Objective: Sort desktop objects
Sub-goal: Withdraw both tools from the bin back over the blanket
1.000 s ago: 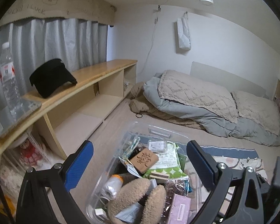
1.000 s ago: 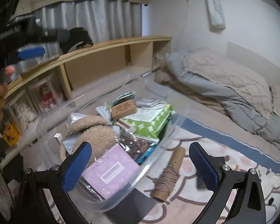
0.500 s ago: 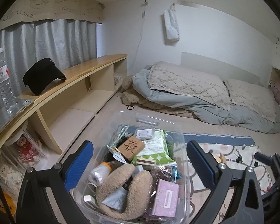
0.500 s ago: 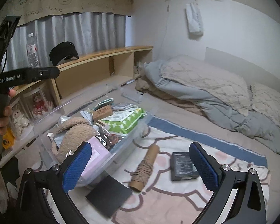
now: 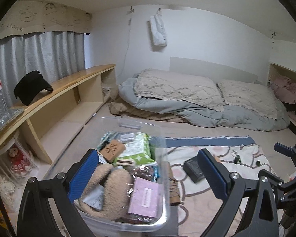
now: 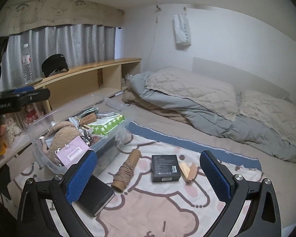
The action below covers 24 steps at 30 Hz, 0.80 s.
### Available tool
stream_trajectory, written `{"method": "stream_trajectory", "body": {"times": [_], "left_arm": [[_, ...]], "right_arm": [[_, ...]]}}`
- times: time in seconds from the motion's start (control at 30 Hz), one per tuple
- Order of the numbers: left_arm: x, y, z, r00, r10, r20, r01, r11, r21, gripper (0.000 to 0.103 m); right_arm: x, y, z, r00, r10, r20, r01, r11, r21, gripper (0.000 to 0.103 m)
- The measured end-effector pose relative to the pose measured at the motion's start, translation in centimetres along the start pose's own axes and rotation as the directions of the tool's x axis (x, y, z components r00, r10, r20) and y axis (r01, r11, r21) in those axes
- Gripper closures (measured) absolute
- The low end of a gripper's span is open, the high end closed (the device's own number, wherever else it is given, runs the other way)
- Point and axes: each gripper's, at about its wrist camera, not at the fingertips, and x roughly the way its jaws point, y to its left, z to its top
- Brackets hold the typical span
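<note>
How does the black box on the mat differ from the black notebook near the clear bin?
The black box shows printed text and a label strip; the black notebook looks plain. The box lies among the loose items mid-mat; the notebook lies beside the clear bin, nearer the camera. Both are black, flat and rest on the mat.

Clear glossy plastic bin (image 6: 49,164), matt cardboard box (image 6: 165,167)

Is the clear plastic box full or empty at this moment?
Full. The clear plastic box is heaped to its rim: fluffy earmuffs, a pink packet, a green-patterned pack.
</note>
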Motion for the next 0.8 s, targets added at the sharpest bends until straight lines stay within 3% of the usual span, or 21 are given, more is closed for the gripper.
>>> {"method": "stream_trajectory", "body": {"times": [0.33,0.63,0.8], "left_arm": [[-1.2,-4.3,-1.9,0.997,-0.061,0.039,0.060,0.998,0.024,0.002],[-1.2,-8.3,-2.5,0.991,-0.123,0.050,0.121,0.992,0.045,0.002],[-1.0,-10.5,-3.0,0.987,-0.152,0.042,0.149,0.987,0.063,0.002]], "right_arm": [[-3.1,-2.9,-2.1,0.998,-0.035,0.056,0.032,0.999,0.043,0.000],[-5.1,-5.0,-4.2,0.983,-0.176,0.054,0.174,0.984,0.032,0.000],[-5.9,-5.9,-4.9,0.984,-0.172,0.038,0.169,0.984,0.062,0.000]]}}
